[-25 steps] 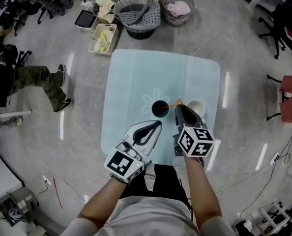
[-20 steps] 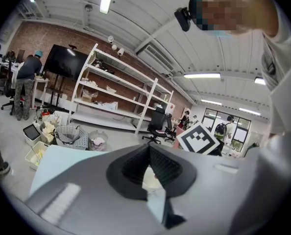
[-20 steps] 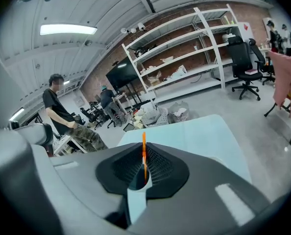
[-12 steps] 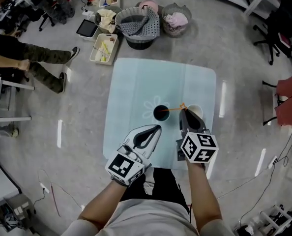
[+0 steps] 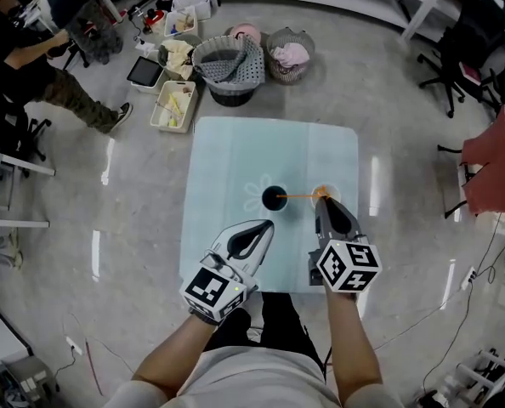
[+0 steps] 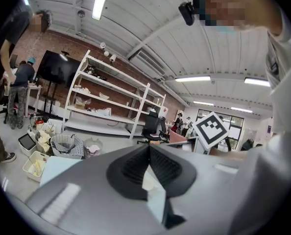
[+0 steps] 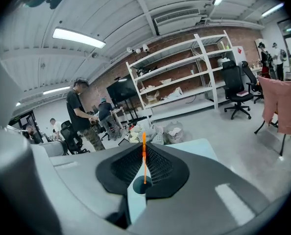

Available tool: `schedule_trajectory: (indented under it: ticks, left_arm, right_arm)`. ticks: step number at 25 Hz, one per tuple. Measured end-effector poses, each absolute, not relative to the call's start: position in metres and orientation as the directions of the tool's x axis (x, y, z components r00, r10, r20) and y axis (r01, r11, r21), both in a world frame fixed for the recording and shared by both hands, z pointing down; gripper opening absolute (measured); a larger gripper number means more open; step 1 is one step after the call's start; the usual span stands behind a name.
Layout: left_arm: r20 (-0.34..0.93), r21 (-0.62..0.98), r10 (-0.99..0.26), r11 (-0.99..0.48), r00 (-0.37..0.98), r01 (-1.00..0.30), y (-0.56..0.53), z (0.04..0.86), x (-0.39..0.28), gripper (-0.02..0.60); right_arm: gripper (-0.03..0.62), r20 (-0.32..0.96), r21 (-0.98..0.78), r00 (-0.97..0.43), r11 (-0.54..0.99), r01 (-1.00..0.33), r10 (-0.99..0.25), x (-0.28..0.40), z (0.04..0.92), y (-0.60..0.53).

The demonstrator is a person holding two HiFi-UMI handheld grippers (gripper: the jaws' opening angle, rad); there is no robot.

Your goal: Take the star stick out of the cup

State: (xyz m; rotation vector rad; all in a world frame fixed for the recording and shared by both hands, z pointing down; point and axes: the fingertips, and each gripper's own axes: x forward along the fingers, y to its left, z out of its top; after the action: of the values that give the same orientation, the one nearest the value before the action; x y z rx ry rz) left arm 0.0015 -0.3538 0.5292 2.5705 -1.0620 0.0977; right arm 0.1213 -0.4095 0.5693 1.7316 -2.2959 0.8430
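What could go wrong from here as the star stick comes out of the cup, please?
The right gripper pinches the orange star stick while its far end sits in the dark cup; a sideways pull may tip the cup. The left gripper, shut and empty, isn't steadying it.

One end of the stick (image 5: 297,195) lies sunk in the cup (image 5: 274,199), the other inside the right claw (image 5: 323,202); star indiscernible.
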Motion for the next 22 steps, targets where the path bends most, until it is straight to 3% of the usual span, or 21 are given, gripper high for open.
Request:
schedule_trajectory:
  ticks: [22]
  left_arm:
    - [0.122,0.238,-0.631,-0.731,0.766,-0.64,-0.291,0.437,-0.015,0.005]
  right_arm:
    - [0.029,0.226,-0.243,-0.266,0.21,-0.947,-0.937,0.114,0.424,-0.309]
